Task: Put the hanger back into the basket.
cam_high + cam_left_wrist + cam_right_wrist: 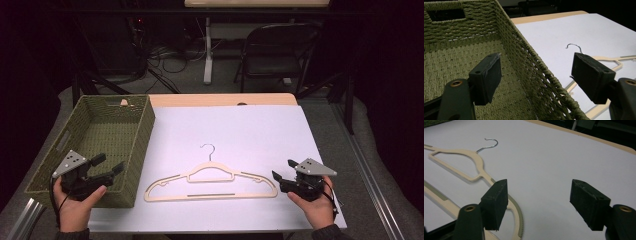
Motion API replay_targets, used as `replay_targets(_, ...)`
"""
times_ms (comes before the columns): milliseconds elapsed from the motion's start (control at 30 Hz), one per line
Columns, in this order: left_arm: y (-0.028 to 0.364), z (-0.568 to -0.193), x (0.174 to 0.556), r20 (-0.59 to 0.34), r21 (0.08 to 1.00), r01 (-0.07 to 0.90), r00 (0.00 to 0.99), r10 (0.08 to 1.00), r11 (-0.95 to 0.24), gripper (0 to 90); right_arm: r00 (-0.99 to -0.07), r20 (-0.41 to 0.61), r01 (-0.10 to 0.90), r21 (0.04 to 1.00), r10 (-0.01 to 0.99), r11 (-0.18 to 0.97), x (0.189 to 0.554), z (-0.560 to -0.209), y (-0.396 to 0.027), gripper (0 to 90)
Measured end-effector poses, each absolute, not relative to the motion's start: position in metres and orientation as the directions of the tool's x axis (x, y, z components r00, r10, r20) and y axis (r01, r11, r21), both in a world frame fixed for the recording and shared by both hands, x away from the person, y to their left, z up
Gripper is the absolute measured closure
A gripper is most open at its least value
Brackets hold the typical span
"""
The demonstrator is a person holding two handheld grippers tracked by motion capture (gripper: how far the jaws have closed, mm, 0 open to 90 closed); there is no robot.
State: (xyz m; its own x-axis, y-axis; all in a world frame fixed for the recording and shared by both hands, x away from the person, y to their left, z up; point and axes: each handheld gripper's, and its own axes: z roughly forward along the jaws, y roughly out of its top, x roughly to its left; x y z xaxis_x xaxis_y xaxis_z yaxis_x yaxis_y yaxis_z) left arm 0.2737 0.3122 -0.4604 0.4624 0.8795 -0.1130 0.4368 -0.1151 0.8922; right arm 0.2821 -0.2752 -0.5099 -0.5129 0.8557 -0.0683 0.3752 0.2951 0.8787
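The hanger looks like matt cream plastic, with a thin bright metal hook and dull grey-green ribbed strips, rubbery in look, along its shoulder and bar. The basket is woven of coarse olive-green cord, rough and matt, its rim twisted like rope. The table shows a pale wood-look edge, and over it lies a smooth, matt white sheet, like paper. The left gripper and the right gripper have matt black pads, slightly grainy and scuffed at the edges, with brass-coloured metal eyelets in dull black plastic arms, and a grey metal-look plate on top.
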Motion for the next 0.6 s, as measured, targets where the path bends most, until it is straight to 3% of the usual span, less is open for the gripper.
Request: replay_targets(600,0.312,-0.456,0.272,-0.116,0.892,0.435,0.478,0.871,-0.120,24.1,-0.708,-0.105,0.374,0.784,0.699,0.496,0.317,-0.444,-0.250,43.1)
